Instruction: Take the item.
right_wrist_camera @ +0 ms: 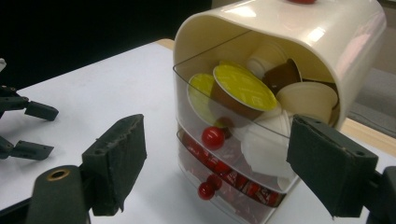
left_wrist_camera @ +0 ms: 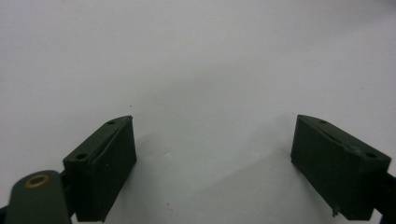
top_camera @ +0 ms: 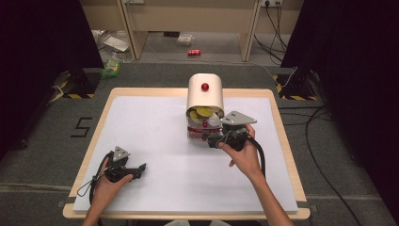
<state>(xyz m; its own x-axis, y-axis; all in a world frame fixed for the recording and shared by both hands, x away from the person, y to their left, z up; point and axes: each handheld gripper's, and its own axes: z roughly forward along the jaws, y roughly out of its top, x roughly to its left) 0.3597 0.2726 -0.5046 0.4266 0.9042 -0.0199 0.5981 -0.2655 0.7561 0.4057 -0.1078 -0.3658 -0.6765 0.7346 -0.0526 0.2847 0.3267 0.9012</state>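
Jaws of the right gripper (right_wrist_camera: 215,172) stand wide apart with nothing between them; just beyond sits a cream drawer cabinet (right_wrist_camera: 327,35), its clear top drawer (right_wrist_camera: 224,119) tilted open and full of coffee capsules (right_wrist_camera: 243,88); left gripper (top_camera: 136,170), near the table's front-left, also gapes over bare white surface.

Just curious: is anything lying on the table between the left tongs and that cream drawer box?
No. In the high view, only bare white table lies between the left tongs and the drawer box.
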